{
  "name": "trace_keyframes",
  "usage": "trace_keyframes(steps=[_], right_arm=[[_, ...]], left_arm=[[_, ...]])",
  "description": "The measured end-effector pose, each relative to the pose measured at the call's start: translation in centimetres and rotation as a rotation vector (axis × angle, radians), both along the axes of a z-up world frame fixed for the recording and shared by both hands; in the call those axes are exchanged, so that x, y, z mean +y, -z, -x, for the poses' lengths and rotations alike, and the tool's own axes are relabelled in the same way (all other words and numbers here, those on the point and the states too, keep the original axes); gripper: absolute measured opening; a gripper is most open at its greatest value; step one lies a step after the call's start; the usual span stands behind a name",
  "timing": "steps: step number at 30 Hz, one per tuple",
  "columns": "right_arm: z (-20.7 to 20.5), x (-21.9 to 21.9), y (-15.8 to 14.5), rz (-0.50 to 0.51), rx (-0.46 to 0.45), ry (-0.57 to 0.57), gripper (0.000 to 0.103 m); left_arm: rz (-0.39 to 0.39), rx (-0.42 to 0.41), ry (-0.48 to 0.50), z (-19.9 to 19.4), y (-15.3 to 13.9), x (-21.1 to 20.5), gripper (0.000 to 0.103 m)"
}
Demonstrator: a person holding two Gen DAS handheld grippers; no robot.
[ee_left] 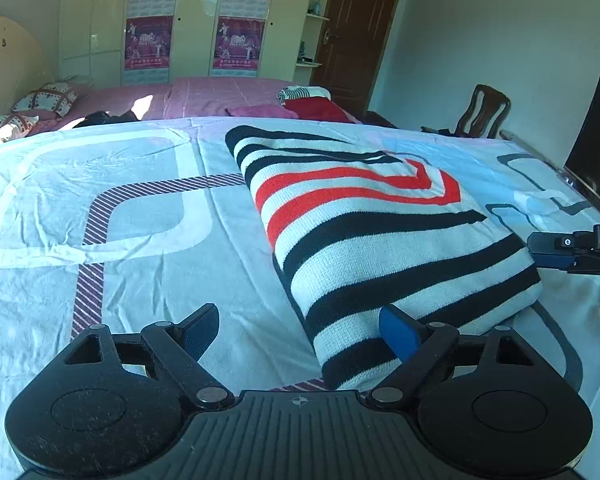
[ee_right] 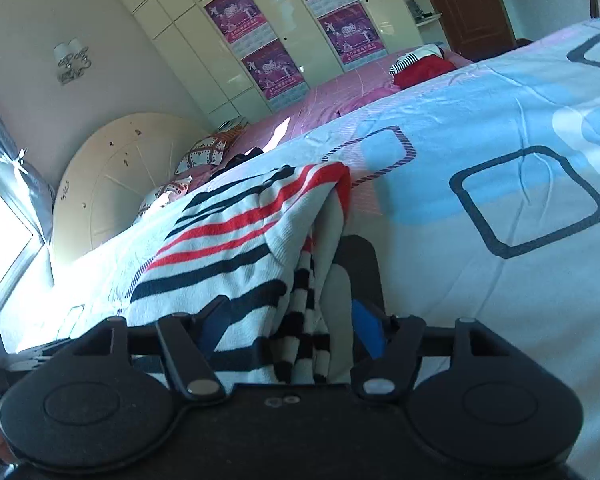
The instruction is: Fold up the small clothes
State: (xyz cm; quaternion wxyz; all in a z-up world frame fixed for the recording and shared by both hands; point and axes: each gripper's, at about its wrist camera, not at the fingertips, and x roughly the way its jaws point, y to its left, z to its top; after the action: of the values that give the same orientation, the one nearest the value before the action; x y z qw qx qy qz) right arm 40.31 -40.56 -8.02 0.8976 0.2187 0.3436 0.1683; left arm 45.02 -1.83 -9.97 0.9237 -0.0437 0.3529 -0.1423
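- The striped sweater (ee_left: pixel 364 232) lies folded on the bed (ee_left: pixel 140 240), just ahead of the left fingers (ee_left: pixel 300 330).
- The left fingers stand wide and hold nothing. The blue one on the right touches the near edge of the sweater; the black one sits over bare sheet.
- The right fingers (ee_right: pixel 292 330) are also spread apart. The sweater's folded edge hangs loose between them, and the pads do not seem to press on it.
- In the left view, the right fingers reach in from the far side of the sweater.
- The sweater is knitted, so I think it is soft, floppy and light. It will bend and sag where it is not held up. It does not look slippery, and it will not break.
- A good place to take hold looks like the thick folded edge or a corner, where the layers sit together.
- No boxes or baskets show. More clothes (ee_left: pixel 316 106) lie far past the fingers on the pink cover.
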Motion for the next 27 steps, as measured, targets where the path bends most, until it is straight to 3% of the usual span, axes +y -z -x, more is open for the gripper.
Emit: trace_keyframes(steps=[5, 7, 10, 12, 14, 18, 27], right_arm=[[-2.5, -1.9, 1.0, -0.097, 0.047, 0.035, 0.091], [-3.7, -2.6, 1.8, -0.138, 0.087, 0.032, 0.091], [-5.1, -3.6, 3.2, -0.233, 0.143, 0.021, 0.092], [-5.7, -4.0, 3.6, -0.290, 0.152, -0.007, 0.094], [-6.5, -3.9, 3.7, -0.321, 0.170, -0.048, 0.093], [-7.9, -2.7, 3.6, -0.259, 0.193, -0.118, 0.086], [-10.4, -0.4, 3.3, -0.229, 0.194, -0.245, 0.087]], left_arm=[[0.229, 0.037, 0.003, -3.0, 0.1, 2.4, 0.086], [0.317, 0.088, -0.038, -4.6, 0.9, 3.6, 0.086], [0.545, 0.189, -0.014, -6.6, 3.0, 4.9, 0.086], [0.619, 0.234, 0.014, -7.5, 4.2, 4.8, 0.086], [0.635, 0.273, 0.040, -8.3, 5.3, 4.0, 0.086], [0.638, 0.258, 0.061, -9.3, 5.6, 2.8, 0.086], [0.641, 0.261, 0.093, -11.7, 5.8, 1.3, 0.086]])
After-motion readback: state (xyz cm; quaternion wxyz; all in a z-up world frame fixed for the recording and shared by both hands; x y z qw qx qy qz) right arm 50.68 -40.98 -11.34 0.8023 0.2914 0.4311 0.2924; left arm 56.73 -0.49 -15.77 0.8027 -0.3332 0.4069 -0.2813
